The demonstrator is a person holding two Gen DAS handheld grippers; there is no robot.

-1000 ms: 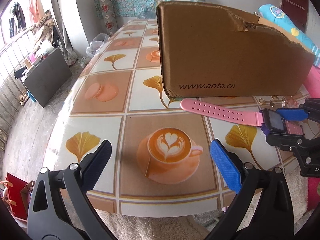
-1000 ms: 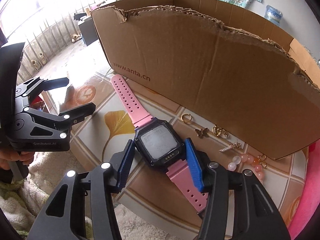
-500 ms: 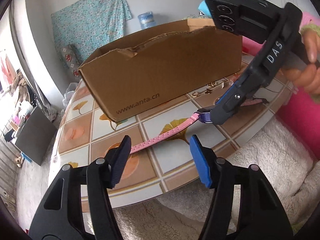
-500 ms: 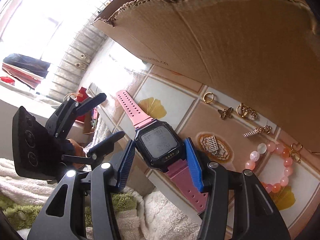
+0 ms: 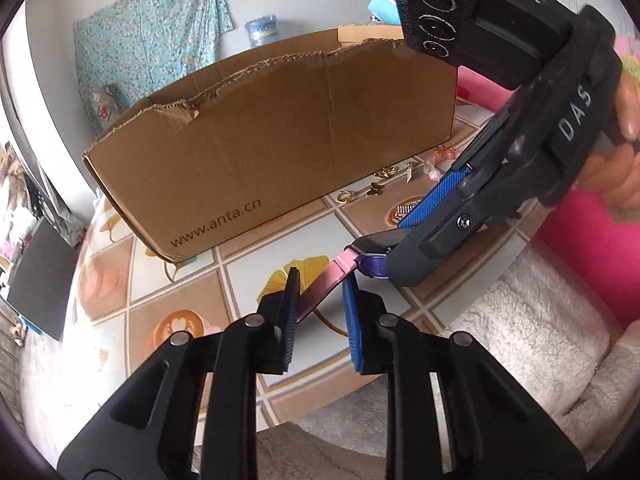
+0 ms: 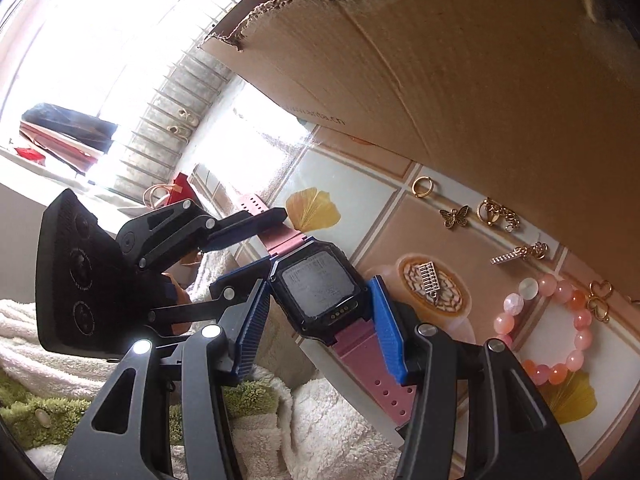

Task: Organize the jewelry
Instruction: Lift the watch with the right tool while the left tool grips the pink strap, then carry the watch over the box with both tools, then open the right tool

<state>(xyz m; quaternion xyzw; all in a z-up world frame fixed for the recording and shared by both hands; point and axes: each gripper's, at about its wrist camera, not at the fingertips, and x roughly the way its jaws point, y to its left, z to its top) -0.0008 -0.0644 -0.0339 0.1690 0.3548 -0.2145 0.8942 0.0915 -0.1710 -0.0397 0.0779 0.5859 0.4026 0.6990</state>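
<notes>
A black-faced watch with pink straps hangs over the table's front edge, and my right gripper is shut on its body. In the left wrist view that gripper comes in from the right, held by a hand. My left gripper is closing its jaws across the width of the far pink strap, and the pads touch its edges. The right wrist view shows the left gripper on the strap too. A torn cardboard box stands behind.
Along the foot of the box lie a gold ring, a butterfly charm, other gold charms and a pink bead bracelet. The tiled table ends close below my grippers, over white fleece.
My left gripper has swung round toward the watch and narrowed from wide open down onto the far strap. The right gripper has kept its hold on the watch and tilted.
</notes>
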